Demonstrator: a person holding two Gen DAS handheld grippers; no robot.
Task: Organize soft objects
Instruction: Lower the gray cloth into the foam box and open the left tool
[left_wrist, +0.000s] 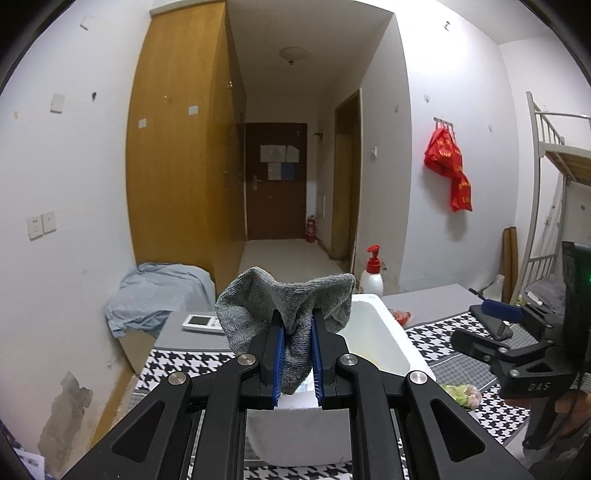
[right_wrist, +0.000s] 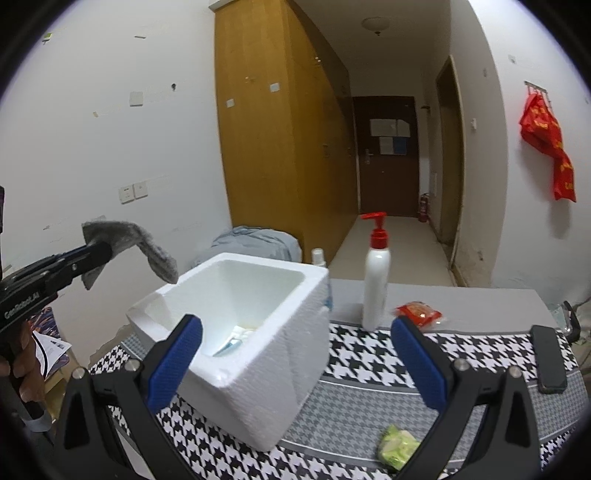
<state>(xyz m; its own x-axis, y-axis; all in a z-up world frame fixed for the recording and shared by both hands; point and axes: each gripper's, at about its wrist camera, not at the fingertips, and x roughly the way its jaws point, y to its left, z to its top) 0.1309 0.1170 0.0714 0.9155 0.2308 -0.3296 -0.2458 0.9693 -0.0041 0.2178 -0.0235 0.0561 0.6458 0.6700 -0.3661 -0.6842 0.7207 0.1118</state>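
- Your left gripper (left_wrist: 297, 345) is clamped on a crumpled grey knitted cloth (left_wrist: 284, 310), held in the air just left of the open white foam box (right_wrist: 243, 321) and not yet inside.
- Your right gripper (right_wrist: 295, 362) hangs spread and empty near the box.
- A green soft packet (right_wrist: 399, 445) and a red one (right_wrist: 419, 312) lie on the houndstooth table cover (right_wrist: 362, 354); sorting looks barely begun.

Black grippers (left_wrist: 297, 328) w/ blue ribbed pads (right_wrist: 177, 363), silver screws, white "GenRobot.AI" lettering.
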